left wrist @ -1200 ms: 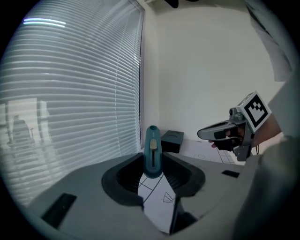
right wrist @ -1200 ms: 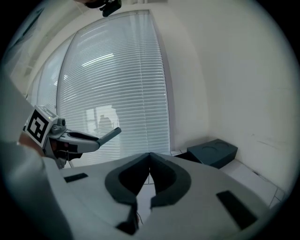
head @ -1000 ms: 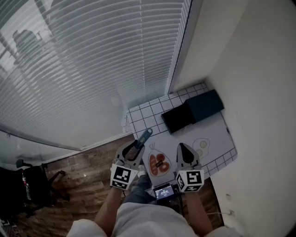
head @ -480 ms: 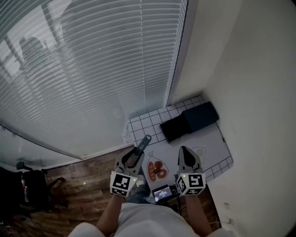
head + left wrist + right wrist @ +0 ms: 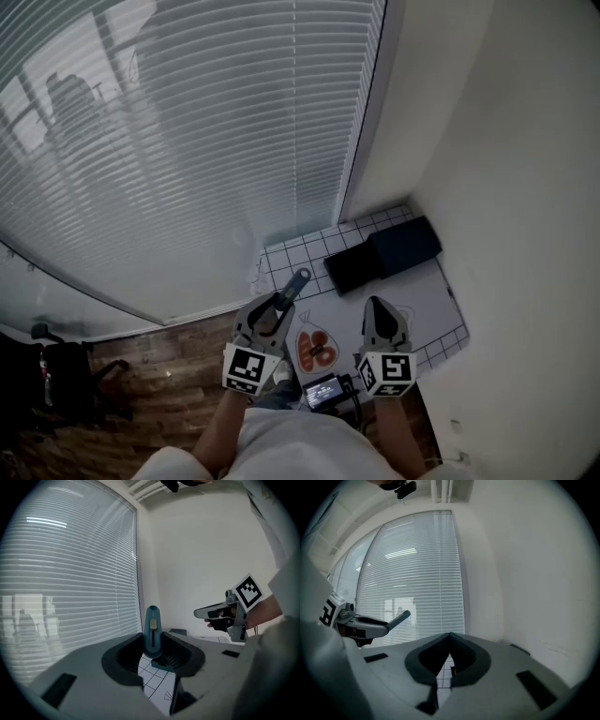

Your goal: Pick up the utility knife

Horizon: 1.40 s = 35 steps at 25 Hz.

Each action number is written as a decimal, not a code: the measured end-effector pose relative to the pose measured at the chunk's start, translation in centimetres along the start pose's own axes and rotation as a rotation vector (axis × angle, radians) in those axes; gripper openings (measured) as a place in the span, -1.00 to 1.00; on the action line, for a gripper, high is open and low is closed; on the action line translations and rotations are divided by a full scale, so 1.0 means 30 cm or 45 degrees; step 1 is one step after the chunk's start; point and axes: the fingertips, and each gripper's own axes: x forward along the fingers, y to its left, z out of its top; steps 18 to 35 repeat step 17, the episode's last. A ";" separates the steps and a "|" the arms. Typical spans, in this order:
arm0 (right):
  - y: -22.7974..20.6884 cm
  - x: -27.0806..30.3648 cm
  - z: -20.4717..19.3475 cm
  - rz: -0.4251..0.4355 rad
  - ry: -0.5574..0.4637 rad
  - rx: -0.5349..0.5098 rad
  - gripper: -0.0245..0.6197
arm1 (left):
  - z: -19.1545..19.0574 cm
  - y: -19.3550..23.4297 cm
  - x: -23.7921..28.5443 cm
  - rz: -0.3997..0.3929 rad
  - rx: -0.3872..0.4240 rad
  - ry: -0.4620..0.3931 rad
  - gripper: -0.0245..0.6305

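The teal utility knife (image 5: 292, 286) sticks out forward from my left gripper (image 5: 273, 308), which is shut on its handle and holds it above the table. In the left gripper view the knife (image 5: 153, 630) stands upright between the dark pads, slider facing me. My right gripper (image 5: 377, 311) hangs level beside it, to the right, jaws shut with nothing in them; its tips (image 5: 450, 637) meet in a point. From the right gripper view the held knife (image 5: 399, 618) shows at the far left.
Below lies a white gridded mat (image 5: 433, 292) with a printed food picture (image 5: 317, 347). A dark box (image 5: 384, 251) sits at its far side by the wall corner. Window blinds (image 5: 187, 141) fill the left. A small lit screen (image 5: 323, 392) is near my body.
Both grippers have risen together, so the mat and box look smaller and farther below. The knife stays in the left jaws.
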 end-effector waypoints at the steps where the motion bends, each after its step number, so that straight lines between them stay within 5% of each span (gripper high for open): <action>1: -0.001 0.000 0.001 -0.002 -0.001 0.000 -0.90 | 0.005 -0.002 0.000 -0.002 0.008 -0.001 -0.51; 35: 0.007 -0.003 -0.012 -0.010 0.012 -0.018 -0.90 | 0.007 -0.011 -0.005 -0.020 0.039 0.000 -0.51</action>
